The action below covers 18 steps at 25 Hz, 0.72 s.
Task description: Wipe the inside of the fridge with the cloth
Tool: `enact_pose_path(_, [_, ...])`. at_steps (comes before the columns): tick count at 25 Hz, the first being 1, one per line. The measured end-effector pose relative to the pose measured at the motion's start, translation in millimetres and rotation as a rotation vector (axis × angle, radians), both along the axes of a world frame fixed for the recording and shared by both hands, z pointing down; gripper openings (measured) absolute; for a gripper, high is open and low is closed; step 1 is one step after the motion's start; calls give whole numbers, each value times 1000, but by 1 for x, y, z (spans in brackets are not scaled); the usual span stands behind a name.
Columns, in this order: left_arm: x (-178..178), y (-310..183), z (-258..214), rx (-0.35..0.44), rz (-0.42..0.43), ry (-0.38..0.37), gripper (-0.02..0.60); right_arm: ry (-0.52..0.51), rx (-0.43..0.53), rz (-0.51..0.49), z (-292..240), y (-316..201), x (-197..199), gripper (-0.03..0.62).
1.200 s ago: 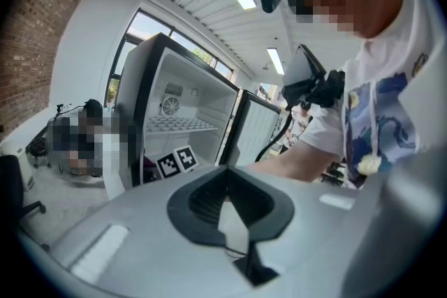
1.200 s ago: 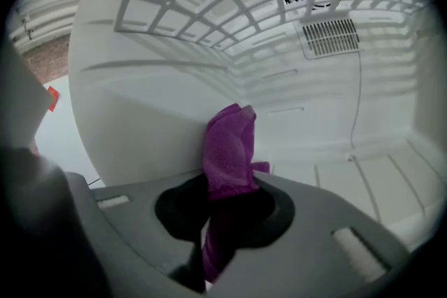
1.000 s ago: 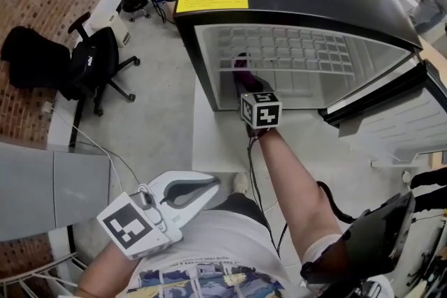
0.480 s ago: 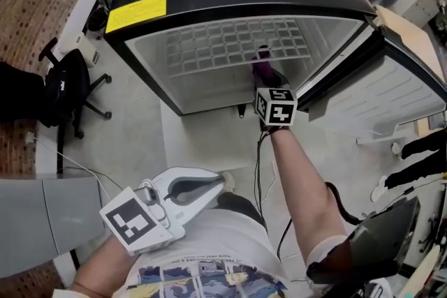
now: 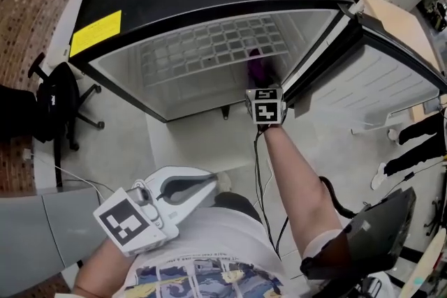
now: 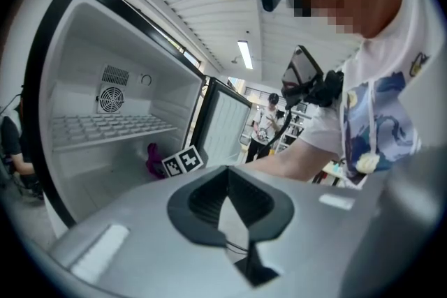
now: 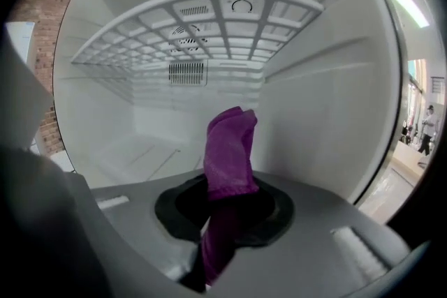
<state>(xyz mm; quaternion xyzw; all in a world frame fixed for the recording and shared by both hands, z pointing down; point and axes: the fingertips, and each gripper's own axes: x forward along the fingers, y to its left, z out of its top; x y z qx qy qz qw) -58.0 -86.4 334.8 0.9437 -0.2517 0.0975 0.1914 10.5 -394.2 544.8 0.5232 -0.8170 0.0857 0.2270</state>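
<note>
The cloth (image 7: 227, 146) is sitting inside the fridge (image 7: 321, 101), beneath the shelf (image 7: 209, 10) and near the right wall. The right gripper (image 7: 222, 209) fingers are clamping it. The left gripper (image 6: 225, 216) is hovering outside the fridge, fingers closed and empty.

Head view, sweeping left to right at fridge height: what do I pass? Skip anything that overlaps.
Black office chair → yellow rectangular sticker → purple cloth → open fridge door with its white inner lining.
</note>
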Motion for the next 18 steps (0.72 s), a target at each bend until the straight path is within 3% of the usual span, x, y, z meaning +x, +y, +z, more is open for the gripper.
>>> enact_pose_path(6, [-6,-2,3,-13,-18,-5,6,37,-64,-54,26,8,-14,54])
enact_pose_path(18, [-42,9,11,9,-101,-37,6,78,-91,-129,38,26,-58,54])
